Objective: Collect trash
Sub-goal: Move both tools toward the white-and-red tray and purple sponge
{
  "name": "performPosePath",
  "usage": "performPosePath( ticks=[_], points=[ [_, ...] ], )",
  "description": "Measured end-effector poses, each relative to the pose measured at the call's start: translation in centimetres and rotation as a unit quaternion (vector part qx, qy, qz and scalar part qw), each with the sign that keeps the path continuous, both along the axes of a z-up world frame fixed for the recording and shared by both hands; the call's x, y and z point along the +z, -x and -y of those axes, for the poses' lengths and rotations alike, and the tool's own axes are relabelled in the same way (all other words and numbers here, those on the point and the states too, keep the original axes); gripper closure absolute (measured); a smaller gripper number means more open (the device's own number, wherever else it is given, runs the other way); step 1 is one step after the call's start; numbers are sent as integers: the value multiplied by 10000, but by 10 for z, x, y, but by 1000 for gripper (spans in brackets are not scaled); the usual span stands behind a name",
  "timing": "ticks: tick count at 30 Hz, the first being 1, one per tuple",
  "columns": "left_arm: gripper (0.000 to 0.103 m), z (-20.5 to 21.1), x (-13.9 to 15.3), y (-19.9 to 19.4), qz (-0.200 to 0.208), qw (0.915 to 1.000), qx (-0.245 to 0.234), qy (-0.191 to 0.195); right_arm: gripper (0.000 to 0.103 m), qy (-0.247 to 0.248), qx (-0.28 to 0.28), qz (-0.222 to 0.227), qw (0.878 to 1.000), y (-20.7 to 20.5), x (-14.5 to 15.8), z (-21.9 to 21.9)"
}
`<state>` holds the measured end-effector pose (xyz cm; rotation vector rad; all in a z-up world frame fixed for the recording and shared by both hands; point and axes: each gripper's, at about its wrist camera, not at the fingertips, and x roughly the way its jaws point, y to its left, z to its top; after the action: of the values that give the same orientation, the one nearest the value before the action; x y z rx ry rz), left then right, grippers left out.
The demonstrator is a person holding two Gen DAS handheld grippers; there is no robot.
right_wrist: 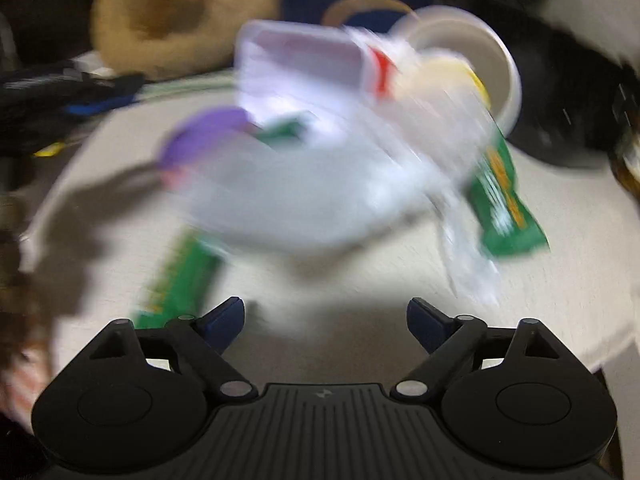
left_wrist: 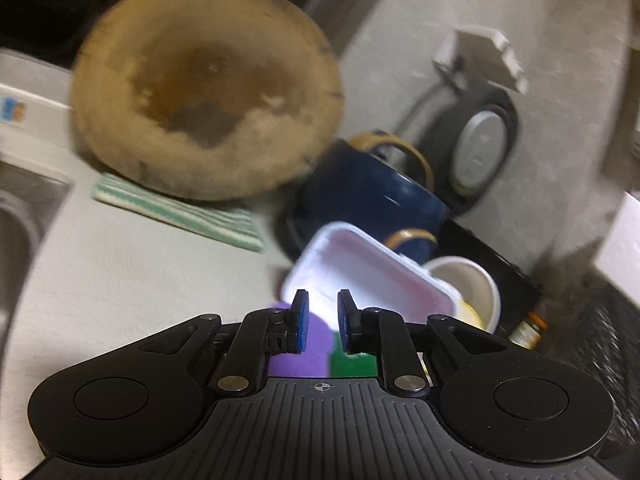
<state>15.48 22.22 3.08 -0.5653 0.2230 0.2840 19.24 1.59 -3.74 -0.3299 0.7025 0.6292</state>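
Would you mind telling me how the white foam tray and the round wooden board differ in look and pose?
The white foam tray is rectangular with a raised rim, while the wooden board is a flat round disc. The tray is clean white inside; the board is brown, with a dark stain at its centre. The tray tilts among the trash near the left gripper; the board stands on edge on a striped cloth. Both are on the same pale counter.

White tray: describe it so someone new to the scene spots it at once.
Find the big round wooden board leaning at the back of the counter, then the dark blue pot to its right. The white tray sits tilted just in front of that pot, beside a round white cup. It is the only rectangular container, shallow, with rounded corners and a pale pinkish inside.
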Motion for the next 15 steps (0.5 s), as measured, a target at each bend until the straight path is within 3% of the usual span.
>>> performPosePath(
  ticks=[3, 6, 9, 11, 12, 14, 15],
  points=[
    [85, -11, -2, 6, 73, 9991, 311, 264, 14, -298, 418, 304, 9982, 20, 39, -17],
    [85, -18, -4, 8, 57, 9981, 408, 461, 14, -661, 447, 549, 9953, 12, 86, -34],
    [85, -18, -6, 4, -45, 9983, 302, 495, 14, -487, 6, 964, 9941, -23, 112, -61],
    [85, -19, -7, 3, -83, 9984, 259, 497, 17, -158, -292, 1302, 9909, -51, 110, -84],
    [85, -21, -9, 2, -119, 9981, 278, 529, 21, 30, -394, 1407, 9893, -67, 103, -95],
    [85, -27, -13, 2, -168, 9968, 336, 706, 54, 419, -651, 1501, 9856, -94, 83, -115],
    [85, -31, -15, 3, -170, 9959, 350, 818, 64, 513, -788, 1388, 9859, -107, 75, -119]
  ],
)
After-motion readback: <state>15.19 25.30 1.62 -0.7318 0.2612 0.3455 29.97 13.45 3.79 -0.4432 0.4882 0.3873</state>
